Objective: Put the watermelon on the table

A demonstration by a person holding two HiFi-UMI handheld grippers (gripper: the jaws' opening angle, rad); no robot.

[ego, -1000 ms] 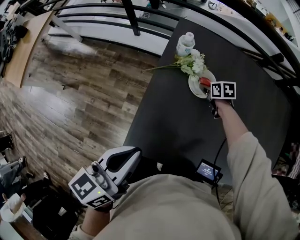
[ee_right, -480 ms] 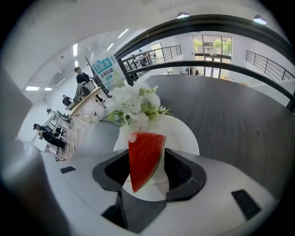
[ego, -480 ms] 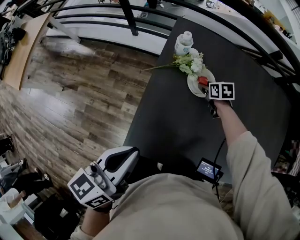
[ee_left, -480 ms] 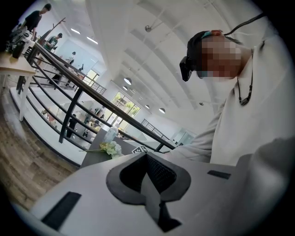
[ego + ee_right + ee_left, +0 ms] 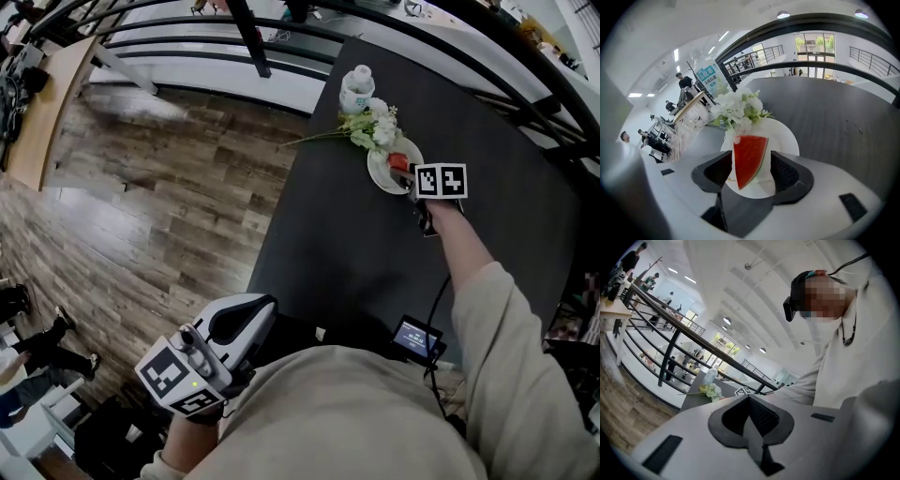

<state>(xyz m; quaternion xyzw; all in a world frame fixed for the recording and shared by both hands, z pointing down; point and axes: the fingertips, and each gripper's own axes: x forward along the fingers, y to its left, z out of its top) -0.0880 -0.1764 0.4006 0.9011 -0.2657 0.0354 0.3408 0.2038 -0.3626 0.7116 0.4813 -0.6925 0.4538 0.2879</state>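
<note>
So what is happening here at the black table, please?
A person works with a gripper in each hand. The right gripper is over a white plate on the black table, beside some flowers. Its jaws have just been opening, and a watermelon slice on the plate stands between them, not pressed. The left gripper is shut and empty, held low near the person's body.

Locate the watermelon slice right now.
Right gripper view: watermelon slice stands on the white plate by the flowers, between the jaws of the right claw, which have just been opening.
</note>
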